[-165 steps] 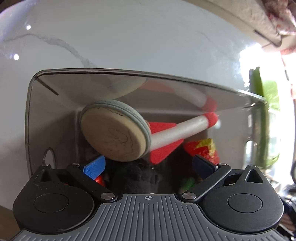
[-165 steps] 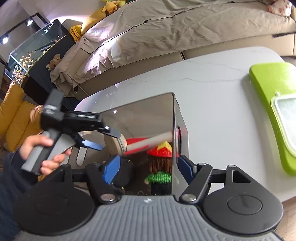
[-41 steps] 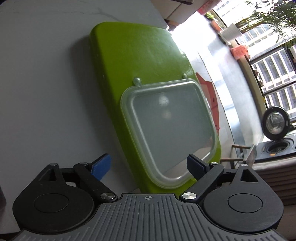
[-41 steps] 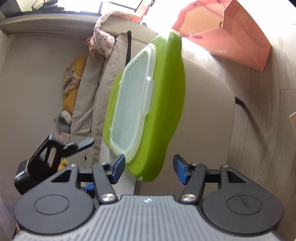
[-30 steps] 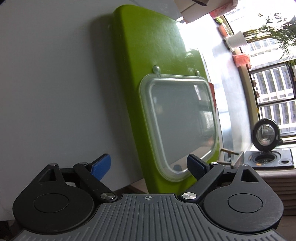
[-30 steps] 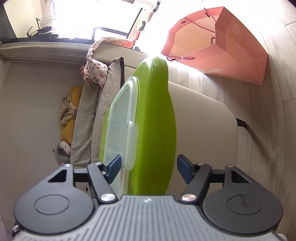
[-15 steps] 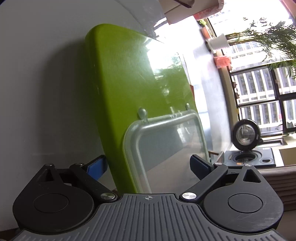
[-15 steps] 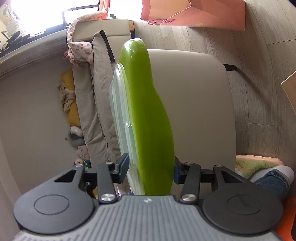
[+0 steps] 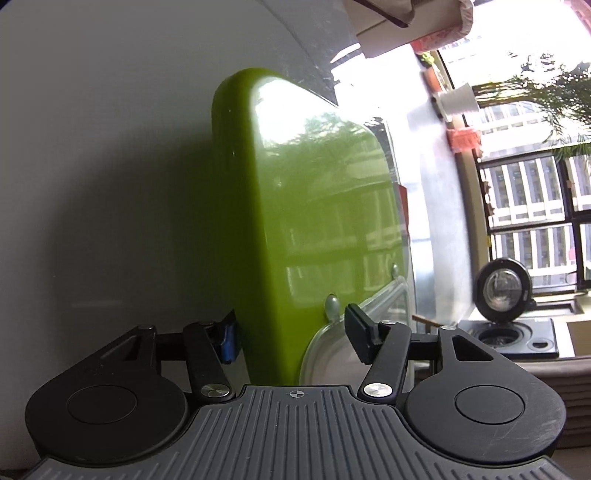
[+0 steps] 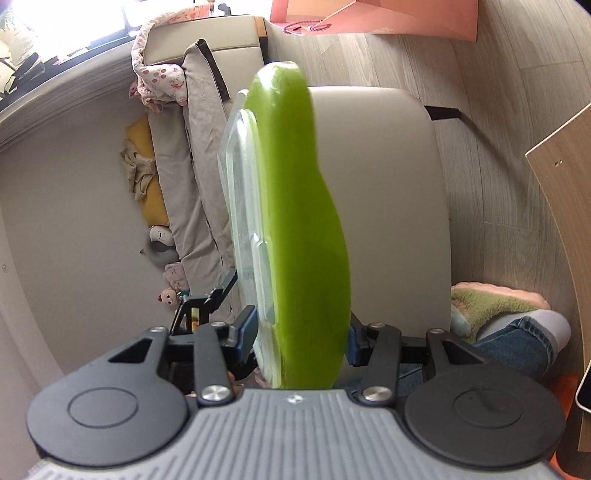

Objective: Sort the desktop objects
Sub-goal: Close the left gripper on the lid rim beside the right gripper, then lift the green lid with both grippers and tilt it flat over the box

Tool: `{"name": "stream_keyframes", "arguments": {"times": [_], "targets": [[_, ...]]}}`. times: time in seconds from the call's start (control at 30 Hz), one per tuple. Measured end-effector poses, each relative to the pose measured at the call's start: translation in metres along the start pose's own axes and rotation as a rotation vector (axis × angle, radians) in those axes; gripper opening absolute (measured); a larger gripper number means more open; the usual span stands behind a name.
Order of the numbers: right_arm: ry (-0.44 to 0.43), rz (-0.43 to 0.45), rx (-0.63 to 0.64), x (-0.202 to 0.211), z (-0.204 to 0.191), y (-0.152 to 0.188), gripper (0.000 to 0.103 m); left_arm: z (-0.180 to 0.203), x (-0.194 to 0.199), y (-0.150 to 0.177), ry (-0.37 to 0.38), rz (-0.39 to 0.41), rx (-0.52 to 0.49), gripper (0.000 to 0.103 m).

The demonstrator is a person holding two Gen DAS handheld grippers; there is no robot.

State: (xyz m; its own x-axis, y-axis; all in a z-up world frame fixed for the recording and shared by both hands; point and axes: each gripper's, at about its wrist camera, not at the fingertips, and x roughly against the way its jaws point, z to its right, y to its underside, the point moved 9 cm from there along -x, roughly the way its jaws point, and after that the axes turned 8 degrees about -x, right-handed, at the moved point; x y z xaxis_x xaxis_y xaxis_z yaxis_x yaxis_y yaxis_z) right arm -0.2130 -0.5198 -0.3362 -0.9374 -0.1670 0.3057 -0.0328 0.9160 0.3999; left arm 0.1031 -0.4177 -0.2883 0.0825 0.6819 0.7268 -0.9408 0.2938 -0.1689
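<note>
A thick green tray [image 9: 306, 206] with a clear plastic lid [image 9: 373, 314] set into its top runs between both grippers. My left gripper [image 9: 291, 332] straddles its near edge with jaws closing; the blue left pad lies against the tray's underside and the right finger rests by the clear lid's rim. Seen from the right wrist, the green tray [image 10: 299, 206] stands edge-on with its clear lid [image 10: 243, 206] on the left face. My right gripper [image 10: 299, 334] is shut on it, one pad on the lid side, one on the green back. The left gripper's black frame [image 10: 207, 306] shows behind.
The white table [image 9: 110, 147] lies left of the tray. Beyond it are a window, a black round appliance [image 9: 502, 291], a sofa with cushions and soft toys [image 10: 162, 236], a pink paper bag [image 10: 373, 14], and a person's jeans leg and fuzzy slipper [image 10: 498, 302].
My left gripper's jaws have narrowed from wide open onto the tray's edge, and the tray fills more of its view. The right gripper has rolled and moved in, staying clamped on the tray.
</note>
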Motion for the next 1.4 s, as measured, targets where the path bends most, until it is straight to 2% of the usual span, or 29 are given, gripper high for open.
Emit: {"name": "stream_keyframes", "arguments": {"times": [0.13,0.23,0.3,0.33,0.37,0.4,0.43,0.47,0.5,0.53,0.6,0.67,0.73,0.83,0.9,1.0,1.03,1.1,1.13,1.2,1.27,1.4], "targets": [[-0.014,0.048,0.031,-0.003,-0.003,-0.004,0.052,-0.003,0.012,0.004,-0.007,0.024,0.039,0.055],[-0.050,0.117,0.044,-0.006,-0.007,-0.007,0.055,-0.006,0.013,0.011,0.018,0.000,0.094,0.053],[-0.101,0.145,0.018,-0.011,-0.008,-0.007,0.066,-0.008,0.011,0.018,0.043,-0.026,0.144,0.051],[-0.112,0.154,0.007,-0.015,-0.007,-0.005,0.076,-0.010,0.009,0.022,0.057,-0.041,0.172,0.051],[-0.120,0.166,-0.004,-0.020,-0.006,-0.002,0.081,-0.012,0.008,0.026,0.070,-0.055,0.199,0.050],[-0.113,0.188,-0.013,-0.024,-0.002,0.000,0.081,-0.011,0.006,0.027,0.068,-0.058,0.194,0.051],[-0.108,0.212,-0.020,-0.027,0.001,0.002,0.075,-0.010,0.006,0.027,0.055,-0.052,0.173,0.051],[-0.118,0.225,-0.028,-0.028,0.002,0.003,0.059,-0.009,0.006,0.027,0.043,-0.046,0.151,0.052],[-0.134,0.223,-0.032,-0.029,0.000,0.004,0.053,-0.009,0.006,0.026,0.032,-0.044,0.132,0.052],[-0.154,0.216,-0.034,-0.030,-0.004,0.005,0.041,-0.008,0.007,0.025,0.036,-0.040,0.123,0.053],[-0.178,0.191,-0.040,-0.029,-0.015,0.007,0.031,-0.005,0.009,0.022,0.061,-0.029,0.111,0.056],[-0.180,0.156,-0.066,-0.026,-0.028,0.006,0.027,-0.002,0.013,0.016,0.083,0.000,0.104,0.075],[-0.194,0.110,-0.109,-0.022,-0.040,0.004,0.024,0.002,0.015,0.008,0.083,0.025,0.091,0.089],[-0.245,0.022,-0.211,-0.017,-0.047,0.002,0.021,0.005,0.013,0.002,0.103,0.040,0.096,0.093],[-0.227,0.013,-0.207,-0.011,-0.047,0.000,0.021,0.007,0.008,-0.004,0.105,0.038,0.096,0.093],[-0.222,0.009,-0.212,-0.003,-0.041,-0.002,0.021,0.011,-0.001,-0.013,0.067,0.042,0.094,0.093],[-0.199,0.020,-0.185,-0.001,-0.041,-0.002,0.021,0.012,-0.006,-0.014,0.045,0.038,0.093,0.090],[-0.142,0.046,-0.118,0.003,-0.041,-0.003,0.024,0.012,-0.003,-0.009,-0.026,0.035,0.054,0.074],[-0.095,0.071,-0.072,0.005,-0.042,-0.003,0.029,0.012,-0.001,-0.008,-0.054,0.037,0.021,0.064],[-0.082,0.107,0.001,0.009,-0.051,-0.003,0.027,0.016,0.011,-0.008,-0.009,0.061,0.017,0.056],[-0.088,0.102,0.033,0.012,-0.062,-0.003,0.026,0.024,0.023,-0.013,0.037,0.080,0.020,0.045],[-0.133,0.093,0.133,0.018,-0.093,0.003,0.026,0.044,0.054,-0.021,0.094,0.129,-0.021,0.036]]}}
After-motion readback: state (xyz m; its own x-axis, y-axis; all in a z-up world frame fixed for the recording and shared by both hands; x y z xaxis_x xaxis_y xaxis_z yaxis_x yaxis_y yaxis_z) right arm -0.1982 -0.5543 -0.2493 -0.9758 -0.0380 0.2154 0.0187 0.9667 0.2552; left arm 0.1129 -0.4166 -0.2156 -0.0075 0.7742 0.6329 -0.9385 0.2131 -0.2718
